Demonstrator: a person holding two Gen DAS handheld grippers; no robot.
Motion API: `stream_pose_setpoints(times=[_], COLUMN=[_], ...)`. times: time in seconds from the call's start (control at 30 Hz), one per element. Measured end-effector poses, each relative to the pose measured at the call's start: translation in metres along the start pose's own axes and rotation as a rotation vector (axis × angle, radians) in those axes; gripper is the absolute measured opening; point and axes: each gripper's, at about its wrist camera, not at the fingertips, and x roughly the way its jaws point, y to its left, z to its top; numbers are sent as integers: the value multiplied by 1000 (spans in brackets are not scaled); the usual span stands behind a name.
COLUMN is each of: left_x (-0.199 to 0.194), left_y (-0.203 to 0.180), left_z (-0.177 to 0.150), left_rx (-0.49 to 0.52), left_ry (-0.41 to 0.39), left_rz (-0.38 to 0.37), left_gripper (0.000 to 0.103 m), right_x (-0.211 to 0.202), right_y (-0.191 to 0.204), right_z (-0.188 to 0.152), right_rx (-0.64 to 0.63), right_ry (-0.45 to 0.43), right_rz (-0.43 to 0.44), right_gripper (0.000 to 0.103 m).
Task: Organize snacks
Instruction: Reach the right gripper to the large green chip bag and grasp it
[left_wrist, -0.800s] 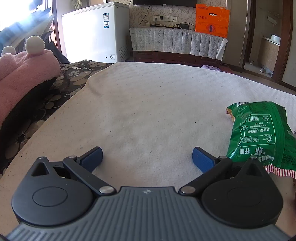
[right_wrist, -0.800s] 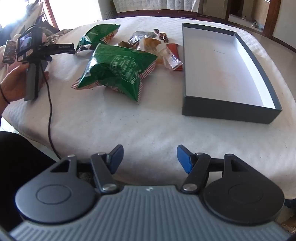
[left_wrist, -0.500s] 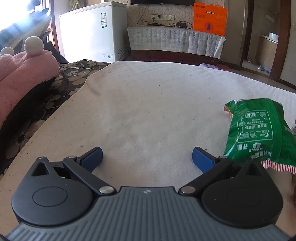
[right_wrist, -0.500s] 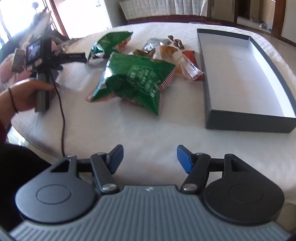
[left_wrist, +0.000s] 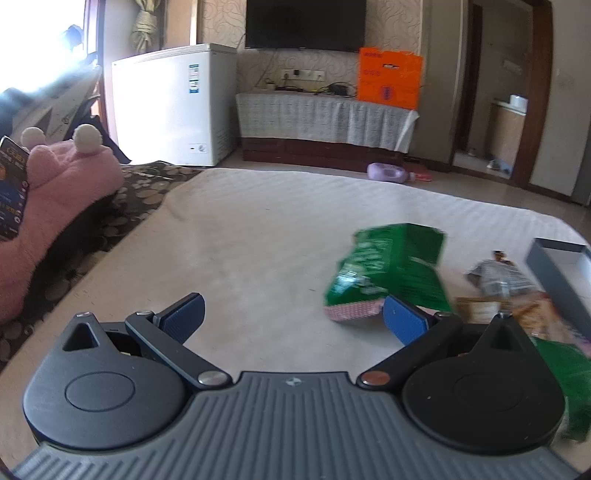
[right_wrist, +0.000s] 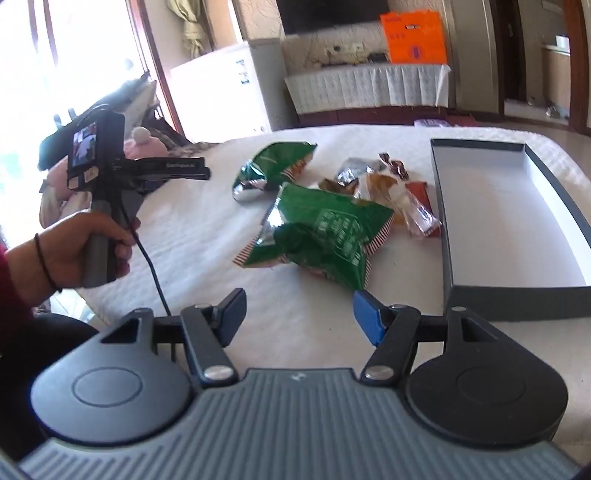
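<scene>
1. Centre of the right wrist frame: a large green snack bag (right_wrist: 321, 232) lies on the white tablecloth (right_wrist: 207, 229), left of the open grey box (right_wrist: 517, 299).
2. Right gripper (right_wrist: 299, 317) is spread, empty.
3. Left gripper (left_wrist: 291, 314) is spread wide, empty.

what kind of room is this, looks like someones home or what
Most likely a living room in a home. A flat television hangs on the wall above a low cabinet draped with cloth, a white chest freezer stands beside it, and the snacks lie on a table under a white cloth.
</scene>
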Motion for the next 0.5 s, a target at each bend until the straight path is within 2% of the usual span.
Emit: stream_pose_setpoints(times=[0.07,0.13,0.2,0.3,0.33,0.37,0.5], left_x=[-17,-28,-35,-26,-17,-14,-5], left_y=[-29,-50,-61,-60,-54,-55,-52], left_z=[-16,-28,-30,-30,-30,-30,-24], left_rx=[31,62,79,38,14,4,31], left_ry=[18,18,-19,-14,11,26,35], left_rz=[-40,-37,-15,0,-7,-8,4], left_gripper=[103,103,103,103,103,103,103], right_x=[-1,0,-5,-3,0,2,26], right_y=[-4,-10,-16,-26,-29,-32,-42], right_z=[0,0,-1,3,7,9,21], right_rx=[-9,-25,-26,8,33,62,170], right_ry=[-24,-46,-61,-73,-81,-95,-77], right_rz=[13,27,32,1,-12,-22,-43], right_gripper=[66,66,66,69,80,84,85])
